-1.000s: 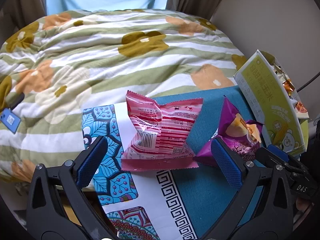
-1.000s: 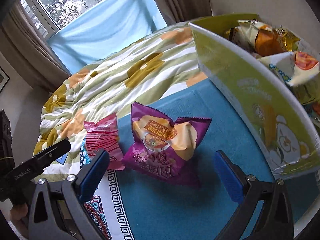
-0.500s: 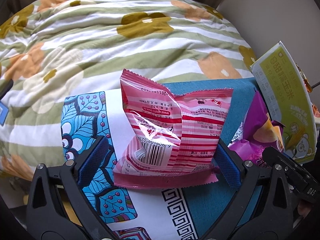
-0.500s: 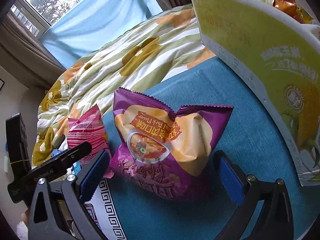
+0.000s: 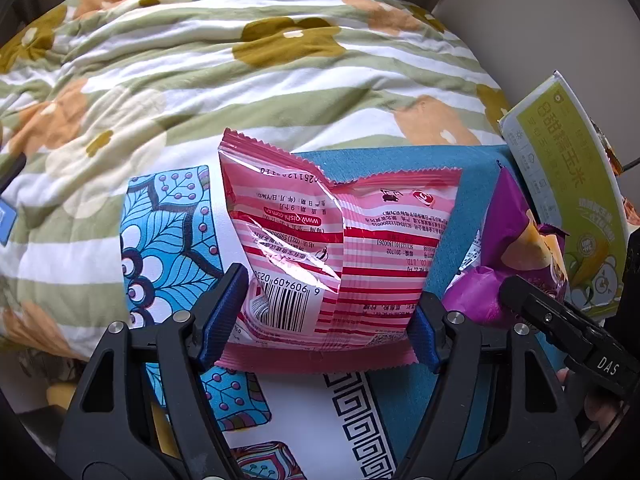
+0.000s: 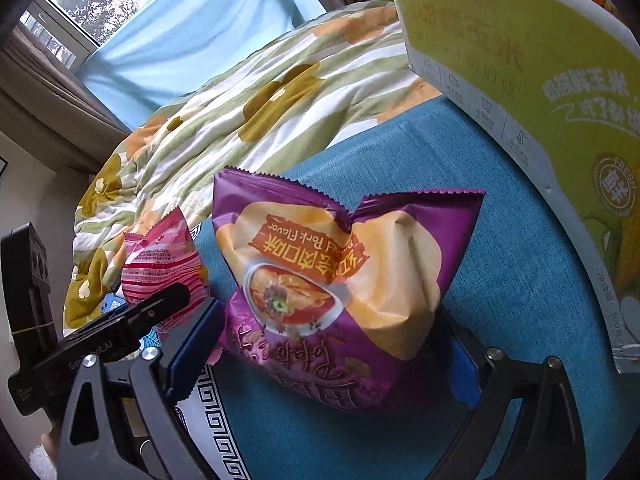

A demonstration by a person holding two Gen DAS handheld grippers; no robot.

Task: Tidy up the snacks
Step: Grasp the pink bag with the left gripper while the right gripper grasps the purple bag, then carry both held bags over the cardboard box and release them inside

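A pink striped snack bag lies on the patterned cloth. My left gripper has closed in on its lower end, with both blue pads touching its sides. A purple snack bag lies on the teal cloth. My right gripper has closed on its near end, pads against both sides. The purple bag also shows at the right of the left wrist view, and the pink bag shows at the left of the right wrist view.
A green cardboard box holding several snack bags stands at the right, close to the purple bag; it shows in the left wrist view too. A striped floral quilt lies behind the cloth.
Both grippers moved forward onto their bags and their jaws narrowed from wide open until the pads touch the bags' sides.
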